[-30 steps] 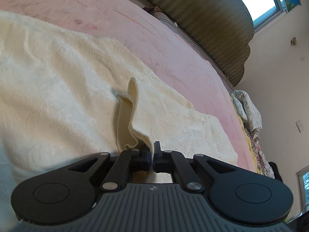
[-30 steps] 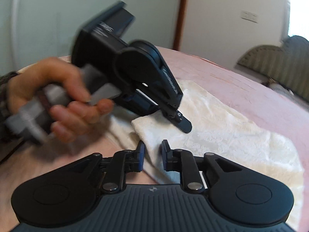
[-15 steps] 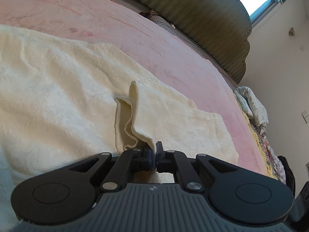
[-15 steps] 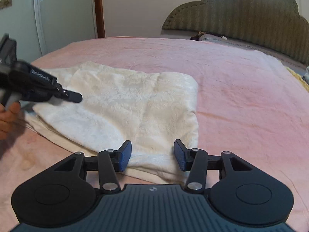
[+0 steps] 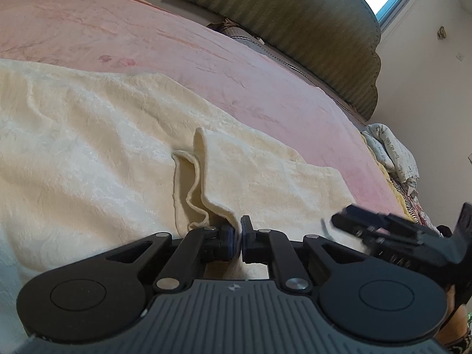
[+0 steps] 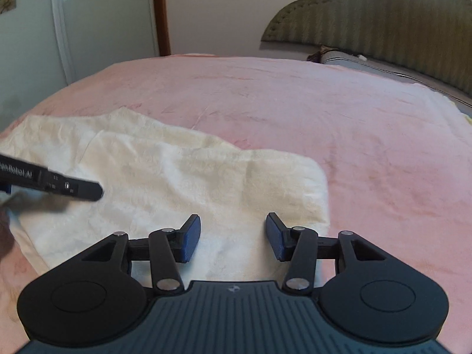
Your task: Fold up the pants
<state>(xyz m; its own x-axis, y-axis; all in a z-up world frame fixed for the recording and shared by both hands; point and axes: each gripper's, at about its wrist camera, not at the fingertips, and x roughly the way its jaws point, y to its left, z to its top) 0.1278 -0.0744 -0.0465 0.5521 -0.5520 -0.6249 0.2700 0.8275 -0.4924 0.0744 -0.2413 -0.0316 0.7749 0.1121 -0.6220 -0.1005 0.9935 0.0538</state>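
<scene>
The left gripper (image 5: 238, 236) points down at the bed, its jaws a sliver apart and opening, with a raised hem of the cream pants (image 5: 118, 159) still caught between the pads, the cloth ridged up just ahead of them. The right gripper (image 6: 233, 234) also tilts down, jaws spread and holding nothing, hovering over the near edge of the pants (image 6: 183, 183). The pants lie folded flat on the pink bedspread (image 6: 324, 112), toward the foot end, well away from the green headboard (image 6: 383, 14). Seen from the right, the left gripper's finger (image 6: 85, 190) reaches over the pants.
</scene>
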